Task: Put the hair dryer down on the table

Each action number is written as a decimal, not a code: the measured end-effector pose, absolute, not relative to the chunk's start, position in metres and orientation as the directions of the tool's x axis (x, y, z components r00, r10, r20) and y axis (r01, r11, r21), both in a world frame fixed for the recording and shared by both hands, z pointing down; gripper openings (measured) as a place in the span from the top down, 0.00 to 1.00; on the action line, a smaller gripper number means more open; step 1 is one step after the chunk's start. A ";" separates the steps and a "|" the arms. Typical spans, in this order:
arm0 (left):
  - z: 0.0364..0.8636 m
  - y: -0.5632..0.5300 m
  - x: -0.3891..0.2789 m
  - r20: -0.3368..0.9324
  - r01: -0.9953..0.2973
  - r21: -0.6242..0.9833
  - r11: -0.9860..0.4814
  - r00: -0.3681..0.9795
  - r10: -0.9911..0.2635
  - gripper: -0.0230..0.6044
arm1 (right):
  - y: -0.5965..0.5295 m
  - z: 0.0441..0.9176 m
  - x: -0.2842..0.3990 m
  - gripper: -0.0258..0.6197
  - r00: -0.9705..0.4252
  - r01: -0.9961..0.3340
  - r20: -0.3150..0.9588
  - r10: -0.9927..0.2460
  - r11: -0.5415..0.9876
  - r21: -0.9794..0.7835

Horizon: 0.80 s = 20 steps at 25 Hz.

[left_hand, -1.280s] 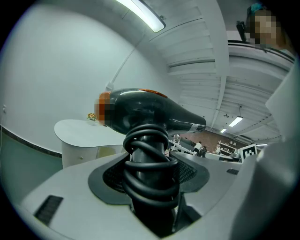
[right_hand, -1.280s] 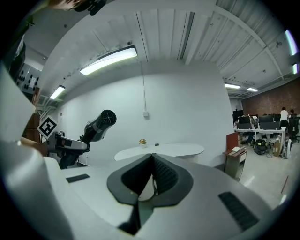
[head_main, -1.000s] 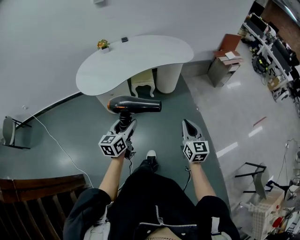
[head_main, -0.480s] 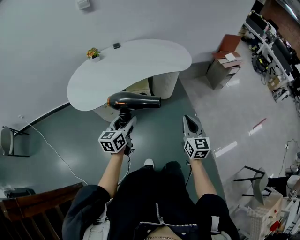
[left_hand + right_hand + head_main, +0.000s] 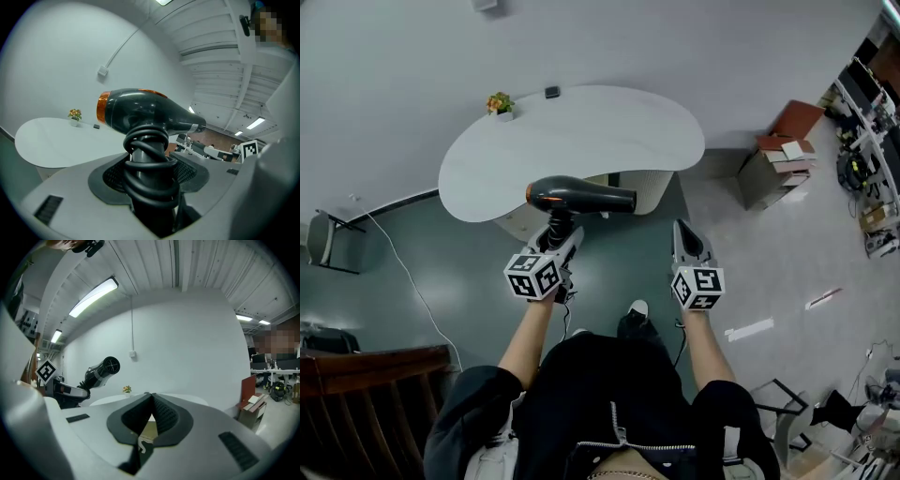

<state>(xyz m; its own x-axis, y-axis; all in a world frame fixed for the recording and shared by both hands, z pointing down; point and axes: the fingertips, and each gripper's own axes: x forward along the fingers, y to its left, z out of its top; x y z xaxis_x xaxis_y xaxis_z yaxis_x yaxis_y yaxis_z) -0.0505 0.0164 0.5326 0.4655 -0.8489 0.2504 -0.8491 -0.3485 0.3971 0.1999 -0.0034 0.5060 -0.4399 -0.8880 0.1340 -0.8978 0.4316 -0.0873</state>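
Dark grey, orange-ringed hair dryer (image 5: 581,195): handle base hidden between left gripper (image 5: 558,240) fingers, clamped on its cord-wrapped handle. Barrel level, nozzle rightward, airborne by white curved table (image 5: 591,127). Right gripper (image 5: 687,246) fingers together, empty.

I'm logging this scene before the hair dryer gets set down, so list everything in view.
dark grey plastic hair dryer: one, orange rear ring, in the left gripper
curved white table: one, against the wall
small potted plant: one, orange flowers, table's far left
small dark object: one, table's far edge
low grey cabinet: one, right of the table
brown wooden slatted furniture: one, lower left of the head view
left gripper: one, grey, shut on the hair dryer's handle
right gripper: one, grey, shut, empty
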 end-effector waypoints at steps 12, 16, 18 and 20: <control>0.525 -0.024 -0.009 0.261 -0.903 0.375 -0.211 0.321 -0.911 0.53 | -0.103 0.503 0.239 0.95 -0.583 -0.812 0.135 -0.801 0.571 -0.118; 0.524 -0.041 -0.010 0.263 -0.905 0.380 -0.190 0.302 -0.916 0.53 | -0.119 0.507 0.231 0.95 -0.610 -0.792 0.143 -0.779 0.598 -0.120; 0.527 -0.053 -0.012 0.262 -0.904 0.386 -0.182 0.297 -0.918 0.53 | -0.128 0.511 0.228 0.95 -0.616 -0.788 0.153 -0.773 0.604 -0.118; 0.532 -0.068 -0.016 0.259 -0.901 0.396 -0.176 0.294 -0.920 0.53 | -0.138 0.513 0.226 0.95 -0.617 -0.787 0.159 -0.771 0.607 -0.110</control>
<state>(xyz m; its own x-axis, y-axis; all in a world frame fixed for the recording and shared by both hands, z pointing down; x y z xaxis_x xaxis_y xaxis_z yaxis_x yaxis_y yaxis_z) -0.0157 -0.0682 0.5315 0.2939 -0.9201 0.2588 -0.9010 -0.1764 0.3962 0.2263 -0.1375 0.5128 -0.6173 -0.7705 0.1592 -0.7867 0.6074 -0.1104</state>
